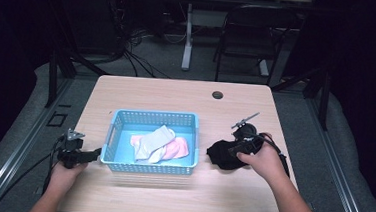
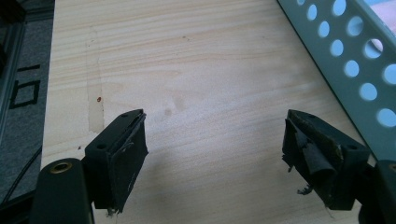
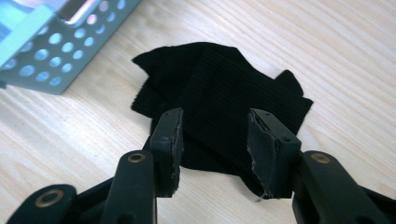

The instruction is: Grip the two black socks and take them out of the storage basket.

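Your right gripper [image 3: 215,149] sits low over the black sock [image 3: 219,100], jaws parted with the cloth between them but not yet pinched. The sock lies crumpled on the table [image 1: 177,92] near its right edge, just beside the right wall of the blue basket [image 1: 195,151]. Your left gripper [image 2: 215,154] rests near the table's left edge, close to the basket's left wall — jaws spread wide over bare wood. In the basket lie a white sock [image 1: 154,141] and a pink one [image 1: 178,149].
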